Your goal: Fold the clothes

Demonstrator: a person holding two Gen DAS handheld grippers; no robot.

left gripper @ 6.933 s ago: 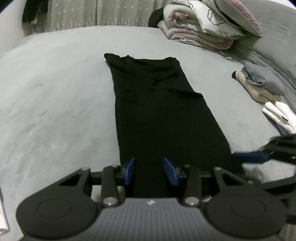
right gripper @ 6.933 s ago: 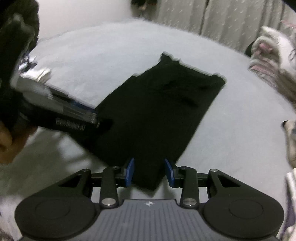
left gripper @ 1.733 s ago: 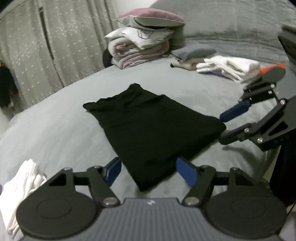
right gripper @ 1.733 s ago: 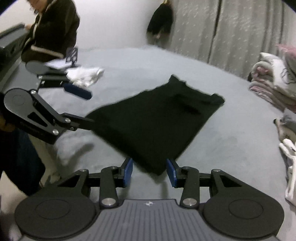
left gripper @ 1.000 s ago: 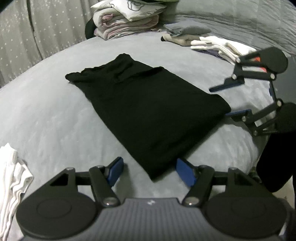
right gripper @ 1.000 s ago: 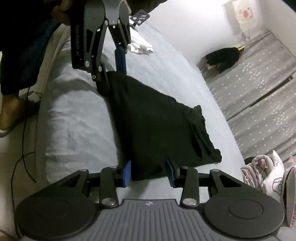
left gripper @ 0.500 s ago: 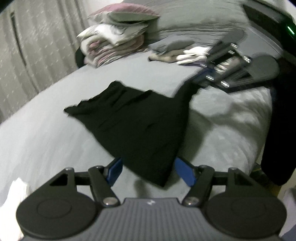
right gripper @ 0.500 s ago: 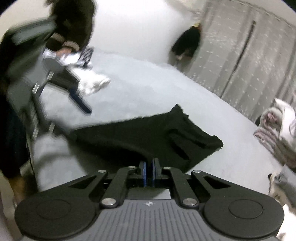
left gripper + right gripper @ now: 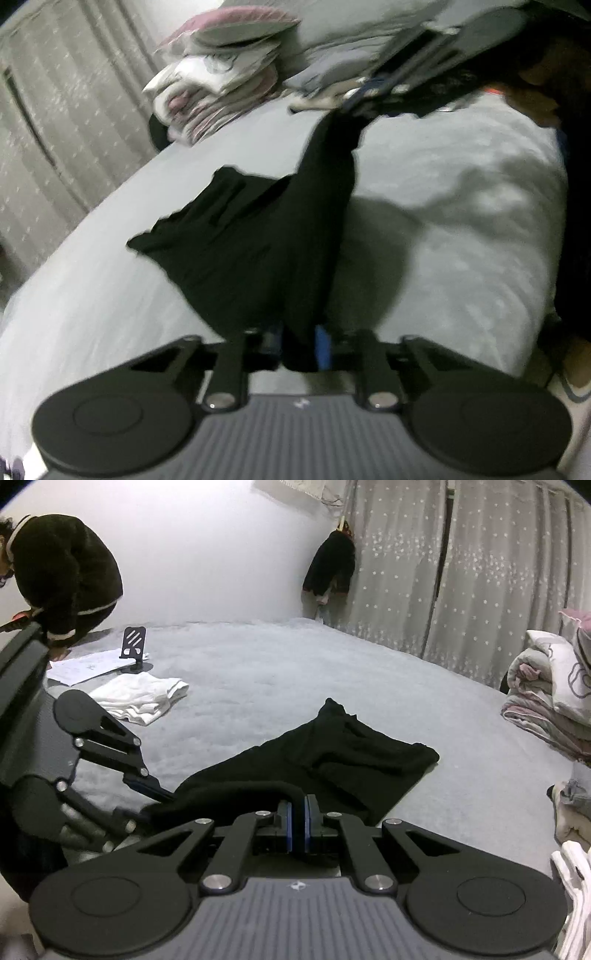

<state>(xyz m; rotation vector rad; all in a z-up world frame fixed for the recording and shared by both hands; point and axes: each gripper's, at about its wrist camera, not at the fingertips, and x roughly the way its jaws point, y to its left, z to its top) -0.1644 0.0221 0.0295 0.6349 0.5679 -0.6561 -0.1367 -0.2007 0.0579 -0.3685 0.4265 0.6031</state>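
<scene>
A long black garment lies on the grey bed. Its near end is lifted off the cover. My left gripper is shut on one near corner of it. My right gripper is shut on the other near corner, and the hem stretches between the two. The right gripper also shows in the left wrist view, holding the cloth up. The left gripper shows in the right wrist view. The far end of the garment still rests flat on the bed.
Folded quilts and pillows are stacked at the head of the bed. A folded white garment, papers and a phone stand lie on the far side. A person in black bends there. Folded clothes lie at the right.
Both grippers have closed on the near corners of the black garment and lifted that end off the bed. The left gripper was open half a second ago.
</scene>
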